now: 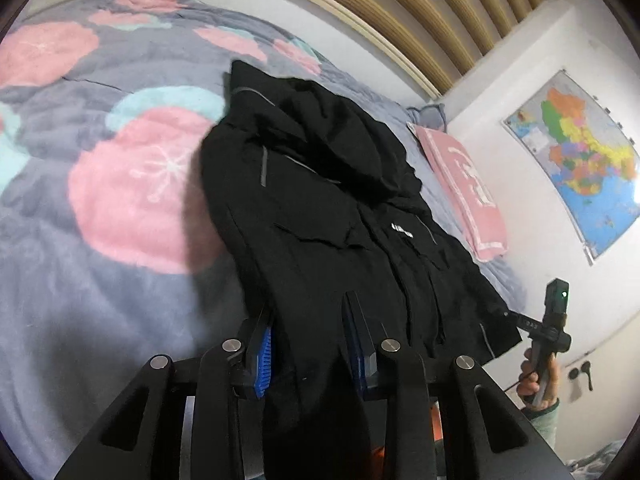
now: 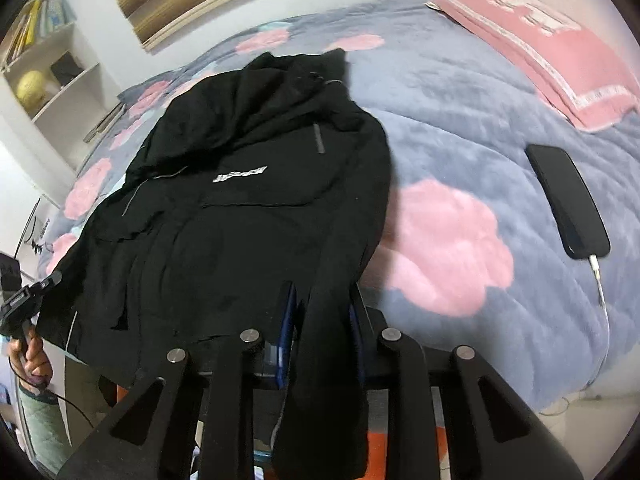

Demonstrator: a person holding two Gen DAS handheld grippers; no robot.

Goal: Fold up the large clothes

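Observation:
A large black hooded jacket lies spread on the bed, hood at the far end, hem toward me. It has a white chest logo and grey strips. My left gripper is shut on the hem at one bottom corner, cloth between its blue pads. My right gripper is shut on the jacket at the other bottom corner, where cloth hangs down between the fingers. Each gripper shows in the other's view: the right one at the far hem corner, the left one likewise.
The bed has a grey-blue blanket with pink flowers. A pink pillow lies at the head. A black phone on a white cable lies on the blanket to the right. A map hangs on the wall. White shelves stand left.

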